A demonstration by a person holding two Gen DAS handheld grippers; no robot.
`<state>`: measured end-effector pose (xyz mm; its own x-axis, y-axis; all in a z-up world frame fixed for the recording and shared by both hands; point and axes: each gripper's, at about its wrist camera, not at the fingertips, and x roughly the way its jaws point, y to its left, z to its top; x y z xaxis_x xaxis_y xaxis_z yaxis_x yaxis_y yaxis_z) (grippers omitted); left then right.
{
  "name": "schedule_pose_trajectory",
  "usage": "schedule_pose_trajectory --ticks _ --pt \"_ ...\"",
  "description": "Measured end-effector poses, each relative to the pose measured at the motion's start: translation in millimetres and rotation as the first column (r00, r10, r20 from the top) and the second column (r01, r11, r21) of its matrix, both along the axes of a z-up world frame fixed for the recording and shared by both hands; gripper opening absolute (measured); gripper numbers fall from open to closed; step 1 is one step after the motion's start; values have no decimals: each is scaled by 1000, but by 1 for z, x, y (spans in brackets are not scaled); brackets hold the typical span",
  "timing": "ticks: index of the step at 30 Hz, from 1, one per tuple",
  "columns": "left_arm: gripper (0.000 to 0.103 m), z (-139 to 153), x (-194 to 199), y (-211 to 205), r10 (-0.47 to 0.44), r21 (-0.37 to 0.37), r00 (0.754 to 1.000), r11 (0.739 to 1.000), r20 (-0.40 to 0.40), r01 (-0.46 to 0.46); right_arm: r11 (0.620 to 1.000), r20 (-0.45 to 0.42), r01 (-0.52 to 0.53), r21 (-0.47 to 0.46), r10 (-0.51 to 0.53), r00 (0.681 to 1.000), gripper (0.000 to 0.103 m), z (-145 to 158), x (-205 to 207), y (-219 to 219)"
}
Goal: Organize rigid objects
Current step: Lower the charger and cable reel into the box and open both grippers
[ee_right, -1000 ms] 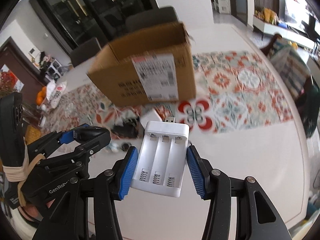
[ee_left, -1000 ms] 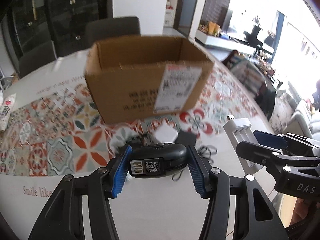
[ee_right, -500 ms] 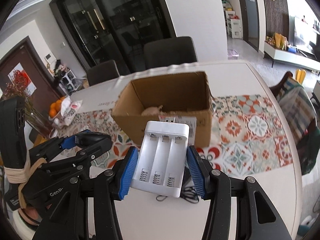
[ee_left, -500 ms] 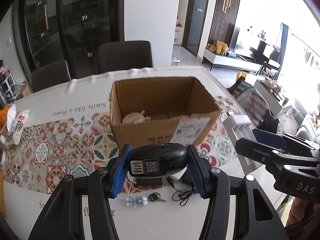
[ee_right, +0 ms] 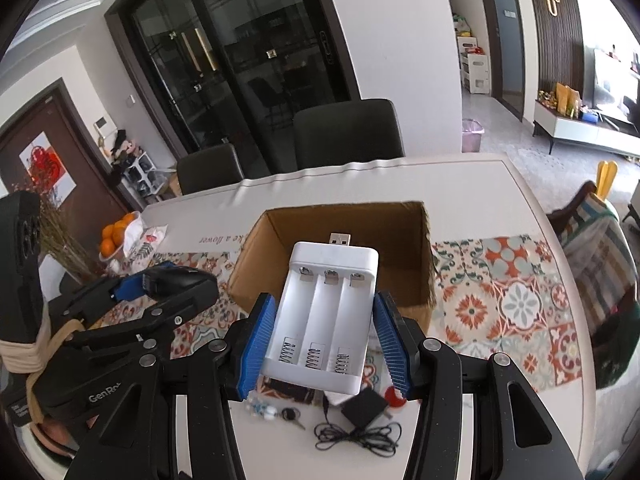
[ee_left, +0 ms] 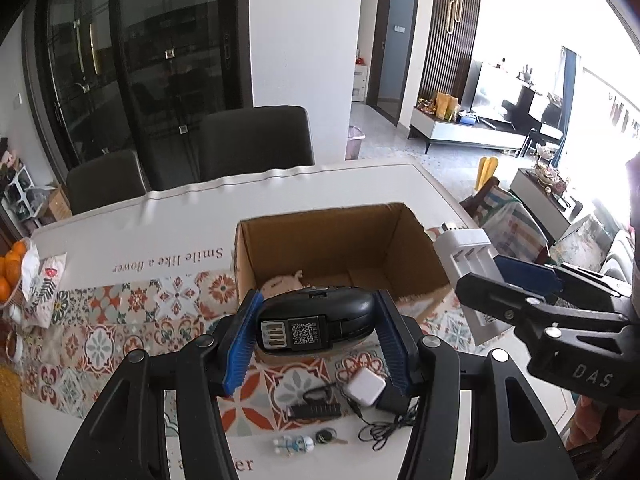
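Left gripper (ee_left: 316, 336) clenched on black mouse (ee_left: 316, 322), right gripper (ee_right: 326, 336) clamping white battery charger (ee_right: 324, 312), both level above open cardboard box (ee_left: 316, 232).

A home dining area: a table (ee_left: 360, 184) with a patterned cloth (ee_right: 516, 292), dark upholstered chairs (ee_left: 256, 140), oranges (ee_right: 112, 236), glass doors (ee_right: 256, 60) (a living room with a low cabinet (ee_left: 472, 136) opens beyond).
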<state>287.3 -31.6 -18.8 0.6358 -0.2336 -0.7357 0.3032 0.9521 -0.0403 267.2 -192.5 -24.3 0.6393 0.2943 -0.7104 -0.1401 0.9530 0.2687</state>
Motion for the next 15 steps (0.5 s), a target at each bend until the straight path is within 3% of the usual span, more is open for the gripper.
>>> schedule_pose_trajectory --ticks 7,15 --pt "55 -1 36 -2 22 -3 999 1000 -48 -22 1000 -27 -4 -9 3 1000 51 -1 35 2" --pt "55 -26 75 -6 34 12 988 999 -149 -33 1000 -123 -6 -5 5 992 51 -20 76 -1"
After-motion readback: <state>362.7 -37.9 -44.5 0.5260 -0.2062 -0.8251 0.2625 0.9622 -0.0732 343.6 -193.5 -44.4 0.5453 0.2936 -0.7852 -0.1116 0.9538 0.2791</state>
